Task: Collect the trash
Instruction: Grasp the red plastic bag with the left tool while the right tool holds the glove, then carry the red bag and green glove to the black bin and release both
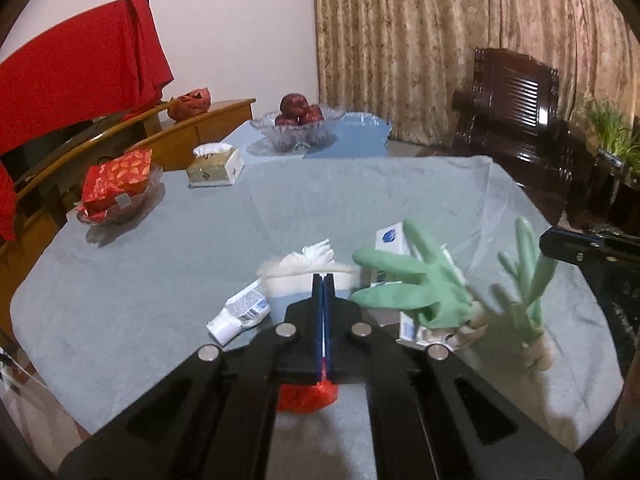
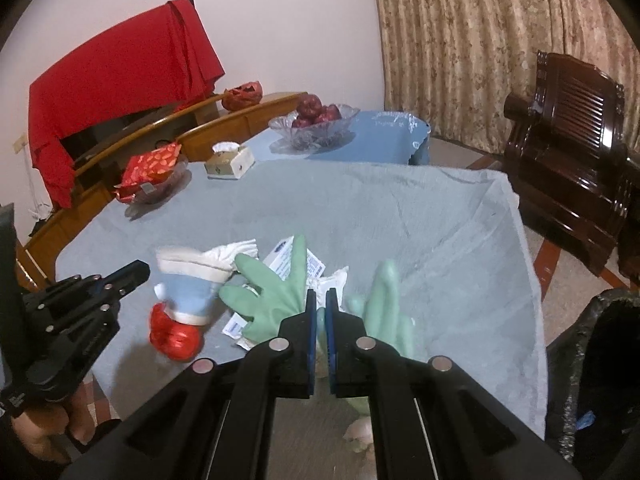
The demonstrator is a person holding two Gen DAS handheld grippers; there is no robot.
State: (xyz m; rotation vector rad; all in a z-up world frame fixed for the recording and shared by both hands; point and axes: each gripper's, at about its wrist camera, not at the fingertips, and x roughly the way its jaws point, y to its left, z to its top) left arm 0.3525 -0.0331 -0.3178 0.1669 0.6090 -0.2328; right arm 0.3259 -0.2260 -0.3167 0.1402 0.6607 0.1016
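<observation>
Right tool (image 2: pixel 319 300) clenched on a green glove (image 2: pixel 386 312), left tool (image 1: pixel 323 280) clenched empty near the glove: lift clear, drop into black bag (image 2: pixel 592 364) beside desk (image 2: pixel 360 208).

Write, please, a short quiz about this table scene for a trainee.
1. True or false: the fruit bowl holds bananas.
2. How many green gloves show? A one, B two, C four.
3. Fill in: the right gripper is shut on a ____.
Key: 1 false, it holds red fruit; 2 B; 3 glove.
</observation>
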